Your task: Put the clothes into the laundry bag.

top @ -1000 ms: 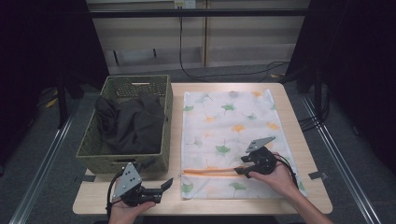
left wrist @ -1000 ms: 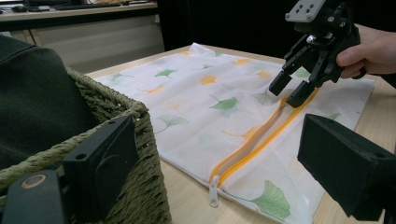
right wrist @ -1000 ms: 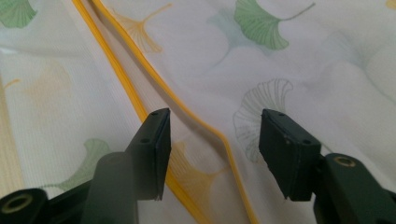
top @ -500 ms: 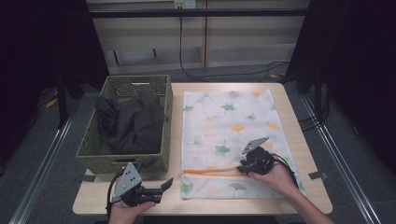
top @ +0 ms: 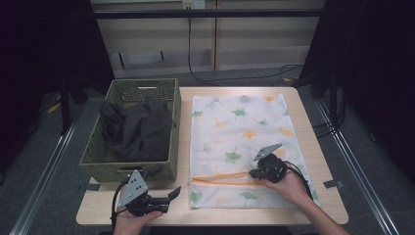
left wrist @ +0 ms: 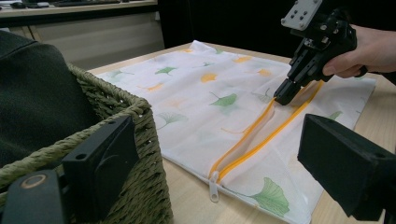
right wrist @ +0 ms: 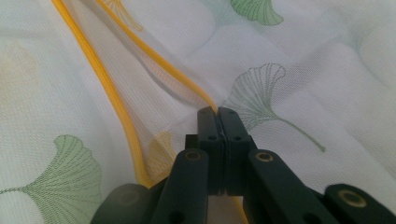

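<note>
Your right claw (top: 256, 174) has just closed, clamped on the laundry bag (top: 240, 132) zipper edge (left wrist: 273, 103); left claw (top: 169, 197) idles open at 7 o'clock on the tabletop (top: 313, 147).

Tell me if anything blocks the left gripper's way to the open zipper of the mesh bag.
Nothing visible does. The left gripper hovers open at the table's near edge beside the basket; bare tabletop lies between it and the zipper.
</note>
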The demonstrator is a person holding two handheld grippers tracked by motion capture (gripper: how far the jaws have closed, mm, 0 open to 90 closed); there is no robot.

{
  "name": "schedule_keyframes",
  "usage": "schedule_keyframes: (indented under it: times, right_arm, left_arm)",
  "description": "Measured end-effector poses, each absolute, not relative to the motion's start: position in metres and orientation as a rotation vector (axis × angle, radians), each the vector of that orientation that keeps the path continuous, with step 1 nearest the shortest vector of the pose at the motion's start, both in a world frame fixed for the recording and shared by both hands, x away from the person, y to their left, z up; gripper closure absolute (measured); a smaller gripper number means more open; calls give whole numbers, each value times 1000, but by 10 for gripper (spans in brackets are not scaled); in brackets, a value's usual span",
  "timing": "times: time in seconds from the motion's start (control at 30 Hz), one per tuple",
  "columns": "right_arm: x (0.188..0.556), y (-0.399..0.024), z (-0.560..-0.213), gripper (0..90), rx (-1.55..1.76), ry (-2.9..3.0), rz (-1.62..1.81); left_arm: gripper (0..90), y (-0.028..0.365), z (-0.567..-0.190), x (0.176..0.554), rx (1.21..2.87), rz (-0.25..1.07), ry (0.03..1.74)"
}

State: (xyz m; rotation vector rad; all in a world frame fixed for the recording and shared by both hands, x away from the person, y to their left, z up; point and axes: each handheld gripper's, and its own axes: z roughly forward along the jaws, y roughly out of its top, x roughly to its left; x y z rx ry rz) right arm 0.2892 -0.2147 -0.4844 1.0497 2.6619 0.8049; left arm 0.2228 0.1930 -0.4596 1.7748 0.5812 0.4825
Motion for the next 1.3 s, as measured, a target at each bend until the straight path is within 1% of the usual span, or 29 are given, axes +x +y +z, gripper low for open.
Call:
schedule_keyframes:
  times: [0.9,1.3]
  right_arm:
    - [287,-225,-472,897,1108,2513,1043]
    - [288,-230,-460,898,1111,2390,1156]
  left_arm:
    - [116,195,-459,223,1761,486,592]
    - [116,195,-459,222,1764,485,594]
